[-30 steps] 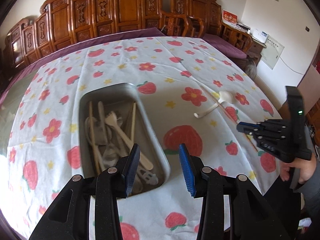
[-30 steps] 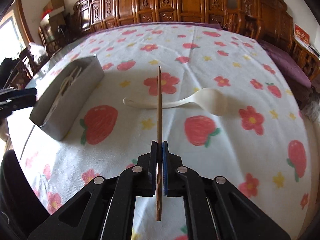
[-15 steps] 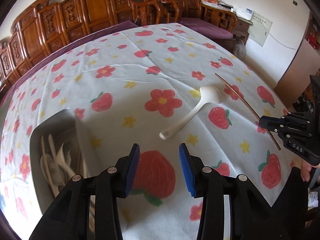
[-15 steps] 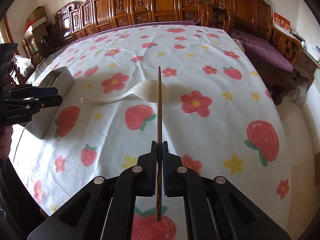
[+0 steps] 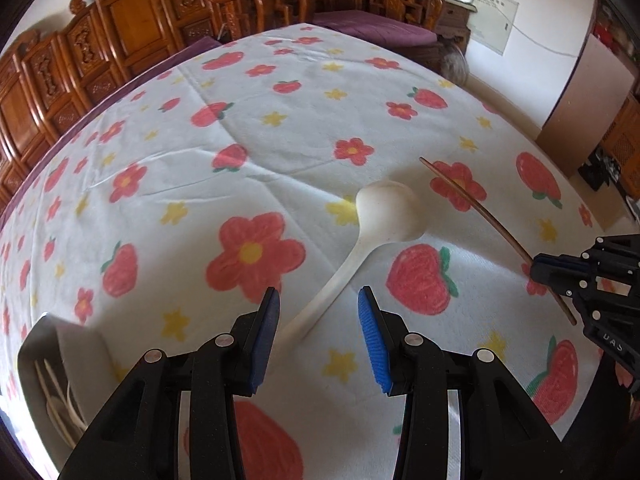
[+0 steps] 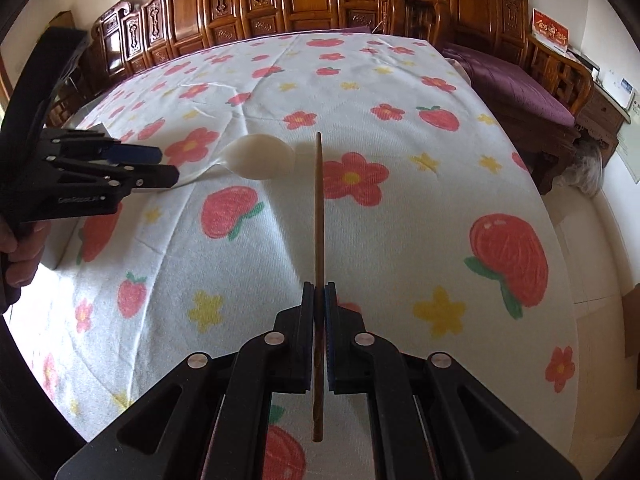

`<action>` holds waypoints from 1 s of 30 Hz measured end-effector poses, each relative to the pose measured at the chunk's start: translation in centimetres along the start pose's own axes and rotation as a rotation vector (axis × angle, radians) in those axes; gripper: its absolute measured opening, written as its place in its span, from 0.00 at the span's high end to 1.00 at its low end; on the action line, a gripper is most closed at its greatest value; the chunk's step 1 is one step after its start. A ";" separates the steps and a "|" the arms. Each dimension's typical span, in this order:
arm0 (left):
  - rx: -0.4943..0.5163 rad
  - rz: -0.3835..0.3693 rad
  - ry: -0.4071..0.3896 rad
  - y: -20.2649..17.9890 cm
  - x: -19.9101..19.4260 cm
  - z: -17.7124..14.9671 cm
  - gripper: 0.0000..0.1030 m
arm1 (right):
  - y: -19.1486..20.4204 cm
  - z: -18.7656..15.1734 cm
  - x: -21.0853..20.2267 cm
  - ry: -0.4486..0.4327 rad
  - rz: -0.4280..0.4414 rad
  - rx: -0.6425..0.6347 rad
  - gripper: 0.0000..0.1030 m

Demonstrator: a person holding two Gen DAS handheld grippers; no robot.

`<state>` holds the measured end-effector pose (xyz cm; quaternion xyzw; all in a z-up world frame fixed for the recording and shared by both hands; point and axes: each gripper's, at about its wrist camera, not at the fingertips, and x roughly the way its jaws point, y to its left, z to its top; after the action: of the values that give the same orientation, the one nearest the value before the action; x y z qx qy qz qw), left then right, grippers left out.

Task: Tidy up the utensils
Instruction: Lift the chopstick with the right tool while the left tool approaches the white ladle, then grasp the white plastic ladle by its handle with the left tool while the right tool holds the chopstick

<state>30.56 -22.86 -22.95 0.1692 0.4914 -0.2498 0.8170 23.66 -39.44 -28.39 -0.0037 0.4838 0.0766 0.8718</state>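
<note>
The left claw point(image 5: 318, 312) has swung away from the grey tray point(image 5: 48, 344) and now hangs low over the desk point(image 5: 248, 152), with its two blue pads wide apart and the thin end of the white spoon point(image 5: 376, 224) lying right between them. A second ago it was over the tray, so I think its next job is to close on the spoon handle and carry the spoon back to the tray. The right claw point(image 6: 319, 300) is still shut tight on the brown chopstick point(image 6: 319, 216), which sticks straight out in front of it and is held up off the desk, just beside the spoon's bowl. It has pulled back a little toward the desk's near edge since before. So two things are left to put away: the spoon, lying flat on the strawberry cloth, and the chopstick in the right claw. Now the tray is only a corner at the bottom left of the left view, and just a few pale handles inside it show, so I cannot tell how full it is. In the right view, the left claw covers the spoon's handle. Far behind the desk stand carved wooden chairs point(image 6: 304, 0).
</note>
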 end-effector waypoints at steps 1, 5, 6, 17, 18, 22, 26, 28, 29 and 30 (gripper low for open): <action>0.009 0.002 0.007 -0.2 0.3 0.3 0.62 | -0.1 0.0 0.1 0.003 0.003 0.005 0.94; 0.032 0.004 0.029 -0.9 1.5 1.2 0.65 | -0.2 -0.1 0.3 0.009 0.010 0.012 0.94; 0.033 0.002 0.037 -1.0 1.8 1.4 0.67 | -0.3 -0.1 0.4 0.009 0.011 0.014 0.94; 0.030 -0.014 0.055 -1.6 2.5 1.7 0.92 | -0.3 -0.2 0.6 0.017 0.022 0.023 0.94; 0.028 -0.014 0.051 -1.6 2.4 1.7 0.93 | -0.3 -0.3 0.6 0.016 0.020 0.022 0.94; -0.002 0.002 0.043 -1.1 1.2 1.2 0.97 | 0.0 -0.2 0.6 0.016 0.014 0.009 0.94; -0.029 0.023 0.021 -0.3 -0.7 0.5 0.97 | 0.4 -0.1 0.4 0.010 0.014 -0.005 0.94; -0.043 0.032 0.009 0.2 -1.8 0.0 0.97 | 0.6 0.0 0.2 0.004 0.014 -0.013 0.94; -0.052 0.035 0.002 0.4 -2.4 -0.2 0.97 | 0.7 0.1 0.0 0.002 0.016 -0.014 0.94; -0.057 0.037 -0.003 0.6 -2.7 -0.3 0.97 | 0.8 0.3 -0.2 -0.002 0.026 -0.010 0.94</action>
<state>29.59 -21.56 -20.65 0.1547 0.4939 -0.2206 0.8267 23.66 -38.68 -28.01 -0.0017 0.4825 0.0906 0.8712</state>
